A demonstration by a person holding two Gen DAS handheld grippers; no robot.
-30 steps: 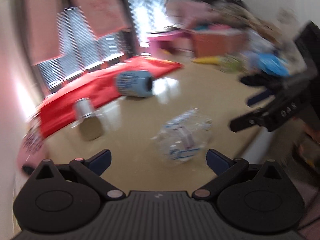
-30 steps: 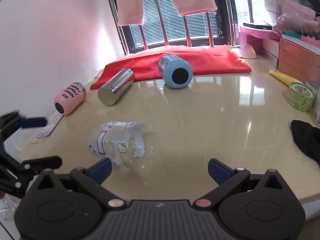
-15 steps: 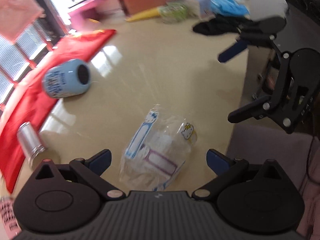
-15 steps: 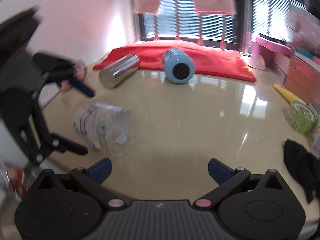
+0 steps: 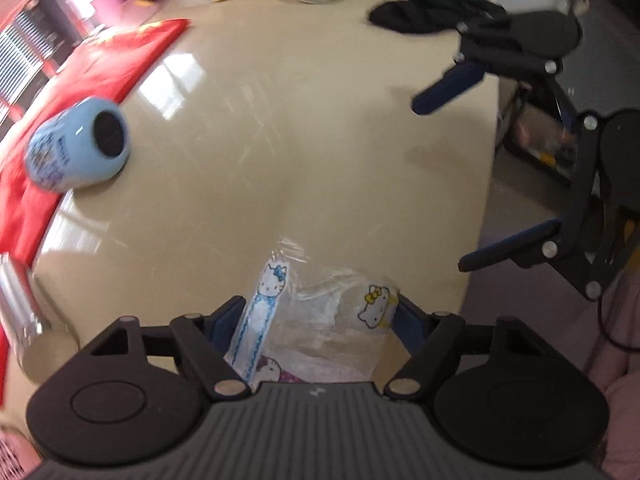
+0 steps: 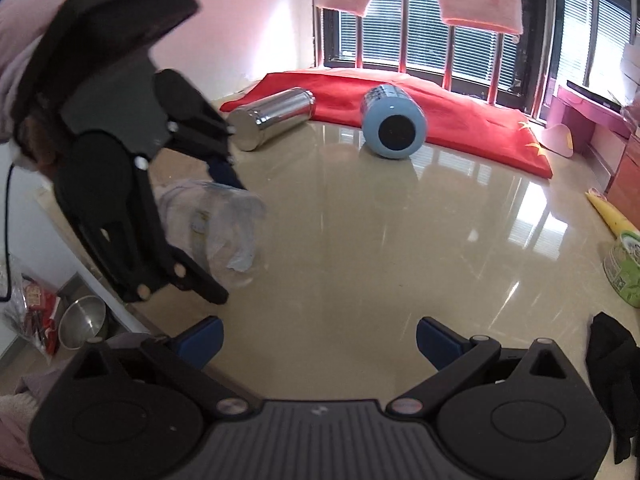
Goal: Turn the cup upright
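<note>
A clear plastic cup (image 5: 320, 332) with cartoon cat pictures lies on its side near the front edge of the glossy beige table (image 5: 320, 140). My left gripper (image 5: 316, 320) is open with a finger on each side of the cup, which sits between the jaws. In the right wrist view the cup (image 6: 216, 224) lies at the left, partly hidden by the left gripper (image 6: 224, 236) around it. My right gripper (image 6: 320, 340) is open and empty above the table's front edge; it also shows in the left wrist view (image 5: 476, 168).
A light blue cup (image 6: 392, 120) and a steel flask (image 6: 272, 118) lie on their sides by a red cloth (image 6: 460, 120) at the back. A green tub (image 6: 624, 272), a yellow object (image 6: 612, 216) and black cloth (image 6: 612, 364) sit at the right. A steel bowl (image 6: 82, 320) sits below the table's left edge.
My left gripper has moved forward and down until the clear cup sits between its open fingers. Its jaws have narrowed a little. The right gripper has barely moved.
</note>
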